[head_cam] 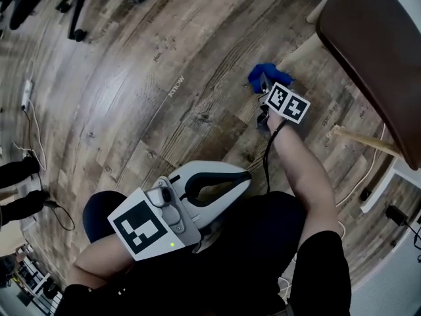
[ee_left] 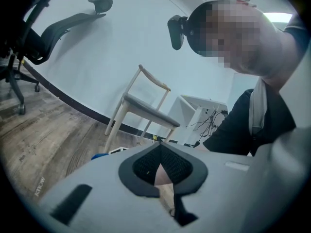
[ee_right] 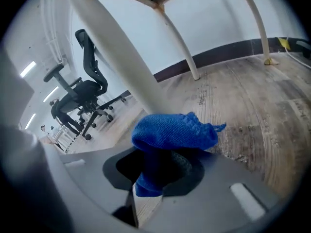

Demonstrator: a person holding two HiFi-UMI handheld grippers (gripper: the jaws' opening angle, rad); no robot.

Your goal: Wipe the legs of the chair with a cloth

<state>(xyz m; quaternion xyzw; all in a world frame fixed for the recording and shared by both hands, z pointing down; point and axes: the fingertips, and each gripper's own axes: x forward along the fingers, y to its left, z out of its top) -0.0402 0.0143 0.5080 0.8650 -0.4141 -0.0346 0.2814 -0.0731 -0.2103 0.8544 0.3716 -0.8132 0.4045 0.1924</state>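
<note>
Right gripper view, centre: blue cloth (ee_right: 172,130) bunched up, right hand-held gripper (ee_right: 154,176) clamped on it, cloth up against pale chair leg (ee_right: 114,57) slanting to upper left. Head view: cloth upper right of centre, near chair seat (head_cam: 375,45) at right edge, over wood floor (head_cam: 164,78). Left hand-held gripper (head_cam: 245,176) lower centre, jaws together, empty, well apart from cloth.

wood-plank floor (head_cam: 164,51) bears the chair (head_cam: 378,51), a white power strip (head_cam: 26,93) and an office chair (head_cam: 80,8).
</note>
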